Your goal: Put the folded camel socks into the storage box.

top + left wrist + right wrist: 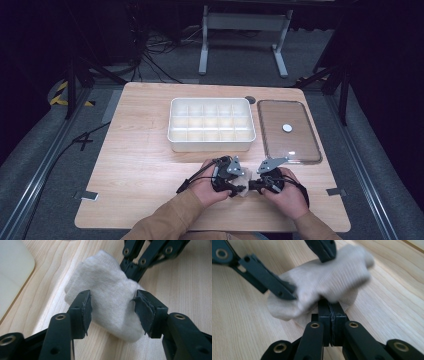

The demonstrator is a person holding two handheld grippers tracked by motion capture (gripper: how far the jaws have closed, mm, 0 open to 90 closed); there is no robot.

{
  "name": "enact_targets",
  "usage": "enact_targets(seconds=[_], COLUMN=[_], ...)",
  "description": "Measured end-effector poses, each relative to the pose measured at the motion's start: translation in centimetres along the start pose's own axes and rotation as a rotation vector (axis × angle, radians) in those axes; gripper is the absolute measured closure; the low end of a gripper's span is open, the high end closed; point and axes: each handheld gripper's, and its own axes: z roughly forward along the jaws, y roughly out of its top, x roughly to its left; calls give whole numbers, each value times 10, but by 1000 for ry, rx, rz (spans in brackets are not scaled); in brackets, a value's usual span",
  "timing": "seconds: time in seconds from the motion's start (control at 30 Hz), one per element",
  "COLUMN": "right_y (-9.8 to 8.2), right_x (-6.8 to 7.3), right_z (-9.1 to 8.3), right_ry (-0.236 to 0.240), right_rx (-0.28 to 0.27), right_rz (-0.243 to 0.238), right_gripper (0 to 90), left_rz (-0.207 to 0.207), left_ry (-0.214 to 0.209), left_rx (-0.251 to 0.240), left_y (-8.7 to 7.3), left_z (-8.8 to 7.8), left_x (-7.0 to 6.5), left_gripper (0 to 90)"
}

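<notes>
Black jaws of the left hand-held gripper (113, 312) stand open astride the cloth (110, 300) on the tabletop (175, 290), apparently to take or fold it, while the right hand-held gripper (331, 305) opposite pinches its far edge shut, likely pinning it

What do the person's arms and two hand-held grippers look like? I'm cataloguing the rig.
Tan long sleeves cover both forearms. The left gripper and right gripper are black, each topped by a grey three-cornered plate, with black cables trailing. Their black linkage jaws carry brass-coloured rivets and dark ribbed pads.
</notes>
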Motion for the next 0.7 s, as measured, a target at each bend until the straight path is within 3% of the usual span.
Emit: enact_targets(seconds=[0.07, 0.27, 0.37, 0.57, 0.7], right_y=[2, -2, -3, 4, 11], right_x=[2, -5, -8, 0, 4], right_z=[2, -7, -21, -39, -40], right_ry=[3, 6, -15, -37, -13], right_rx=[-1, 0, -27, -97, -149], right_rz=[-7, 17, 26, 9, 4], right_gripper=[892, 866, 864, 877, 887], left_rz=[17, 6, -5, 1, 1], left_ry=[3, 0, 5, 12, 15], left_rx=[19, 27, 25, 24, 22], left_y=[0, -2, -2, -2, -2], left_z=[1, 4, 6, 9, 9], left_x=[0, 2, 0, 0, 0], left_gripper=[460, 467, 466, 460, 458])
